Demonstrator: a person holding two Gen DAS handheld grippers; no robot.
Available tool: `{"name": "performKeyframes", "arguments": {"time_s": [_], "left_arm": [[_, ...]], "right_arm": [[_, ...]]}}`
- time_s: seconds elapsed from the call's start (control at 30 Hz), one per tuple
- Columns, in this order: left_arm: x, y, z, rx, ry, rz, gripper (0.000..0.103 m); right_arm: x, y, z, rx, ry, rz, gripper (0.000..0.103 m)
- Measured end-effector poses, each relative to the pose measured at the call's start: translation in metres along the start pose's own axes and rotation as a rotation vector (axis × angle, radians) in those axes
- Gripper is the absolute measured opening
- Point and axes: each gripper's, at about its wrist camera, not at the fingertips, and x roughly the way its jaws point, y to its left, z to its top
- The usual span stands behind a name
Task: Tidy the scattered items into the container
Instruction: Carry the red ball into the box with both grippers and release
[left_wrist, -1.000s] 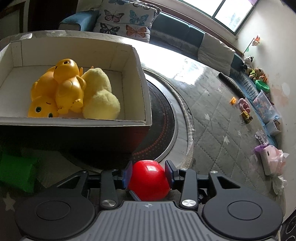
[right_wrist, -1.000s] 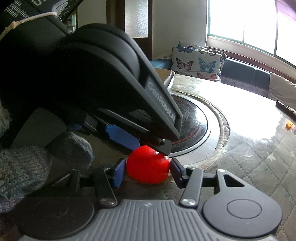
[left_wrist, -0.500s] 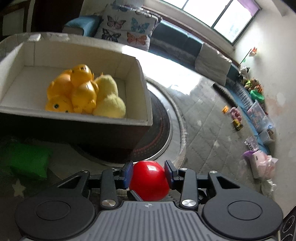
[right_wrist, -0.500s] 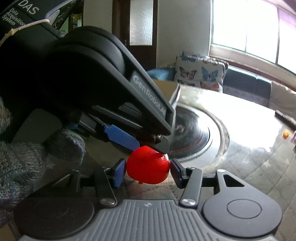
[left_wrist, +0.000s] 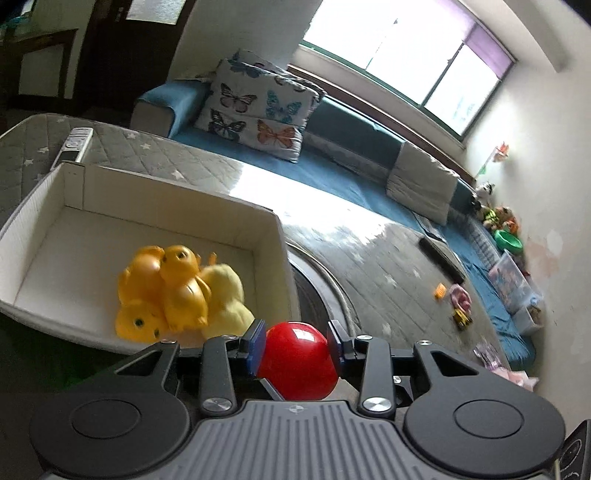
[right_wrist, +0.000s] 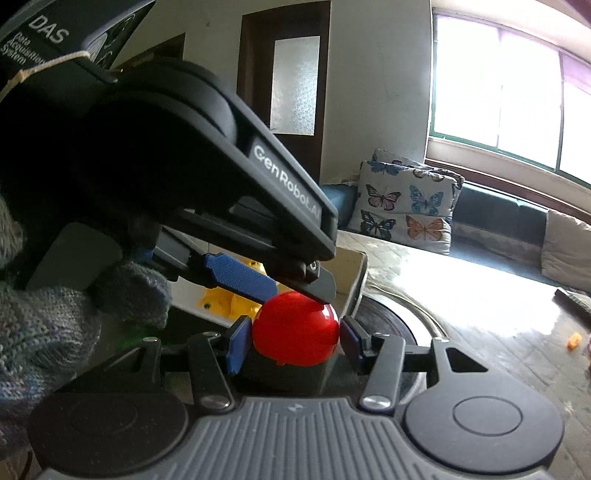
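A shiny red ball (left_wrist: 297, 360) sits between the blue pads of my left gripper (left_wrist: 296, 326), which press on it as the jaws are closing. The ball is off the table, just short of the near right corner of the white cardboard box (left_wrist: 273, 254). Inside the box lie yellow toy ducks (left_wrist: 166, 291) and a pale yellow plush (left_wrist: 227, 291). In the right wrist view the same red ball (right_wrist: 295, 332) fills the gap of my right gripper (right_wrist: 293, 326), whose pads rest against its sides. The left gripper (right_wrist: 301, 293) reaches in from the upper left, its fingertips across the ball's top.
The box stands on a quilted star-patterned table cover (left_wrist: 369, 258) beside a dark round inset (left_wrist: 317, 295). A grey remote (left_wrist: 75, 144) lies behind the box. A black remote (left_wrist: 441, 258) and small toys (left_wrist: 458, 299) lie to the right. A gloved hand (right_wrist: 37, 332) holds the left gripper.
Both grippers have risen with the red ball still between their fingers. The left view now looks over the box wall from higher up, and the sofa and window have come into view.
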Motion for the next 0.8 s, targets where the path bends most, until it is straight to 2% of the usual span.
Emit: {"name": "performKeyframes", "arguments": {"time_s": [0.27,0.47,0.8], "left_arm": [[0.019,0.015,0.017,-0.031,0.001,0.020,0.039],[0.027,0.022,0.019,-0.031,0.013,0.014,0.039],[0.018,0.023,0.015,-0.018,-0.001,0.007,0.039]], "right_arm": [[0.035,-0.015,0.004,0.081,0.001,0.035,0.053],[0.051,-0.025,0.000,0.121,0.011,0.052,0.053],[0.043,-0.018,0.002,0.070,0.002,0.019,0.054]]}}
